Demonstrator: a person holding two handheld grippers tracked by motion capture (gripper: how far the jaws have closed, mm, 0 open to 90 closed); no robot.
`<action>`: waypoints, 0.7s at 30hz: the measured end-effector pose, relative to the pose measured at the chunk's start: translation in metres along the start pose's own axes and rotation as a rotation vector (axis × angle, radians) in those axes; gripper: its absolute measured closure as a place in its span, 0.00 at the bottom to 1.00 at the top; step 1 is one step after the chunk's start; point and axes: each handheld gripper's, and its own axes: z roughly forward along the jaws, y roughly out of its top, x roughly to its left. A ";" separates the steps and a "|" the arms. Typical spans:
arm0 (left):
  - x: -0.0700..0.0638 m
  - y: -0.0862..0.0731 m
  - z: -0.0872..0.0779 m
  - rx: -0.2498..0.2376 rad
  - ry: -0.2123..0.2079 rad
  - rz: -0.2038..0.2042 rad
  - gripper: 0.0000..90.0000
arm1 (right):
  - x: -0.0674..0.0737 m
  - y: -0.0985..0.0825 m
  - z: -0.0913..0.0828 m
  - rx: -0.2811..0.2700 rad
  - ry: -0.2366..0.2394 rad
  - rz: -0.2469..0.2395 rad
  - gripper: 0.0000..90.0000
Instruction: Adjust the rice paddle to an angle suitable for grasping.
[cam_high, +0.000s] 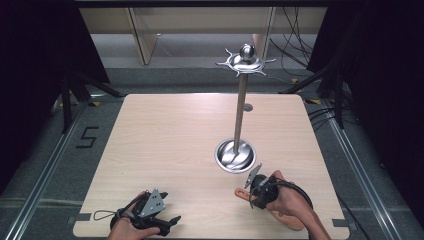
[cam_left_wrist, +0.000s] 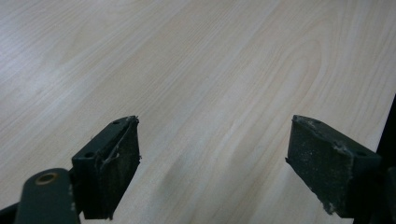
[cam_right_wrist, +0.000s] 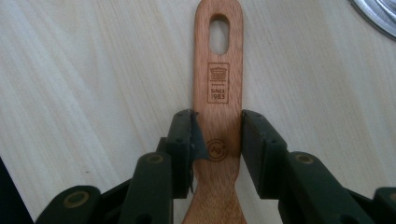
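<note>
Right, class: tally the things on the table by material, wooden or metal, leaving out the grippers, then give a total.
Wooden: 1, the wooden spatula
Metal: 1, the metal hanging stand
Total: 2

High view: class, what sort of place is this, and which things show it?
Probably a lab or recording rig, not a kitchen: black curtains flank the wooden table, loose cables trail across the floor, and a taped number marks it.
</note>
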 end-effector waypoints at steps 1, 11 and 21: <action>0.000 0.000 -0.001 0.000 0.007 0.002 0.18 | 0.001 0.000 0.000 -0.001 -0.016 0.001 0.73; -0.001 0.000 -0.001 -0.007 0.011 -0.001 0.18 | 0.001 -0.006 -0.015 -0.097 -0.079 0.011 0.74; 0.000 0.001 -0.002 -0.007 0.013 0.001 0.18 | 0.001 -0.031 -0.048 -0.264 -0.153 0.112 0.74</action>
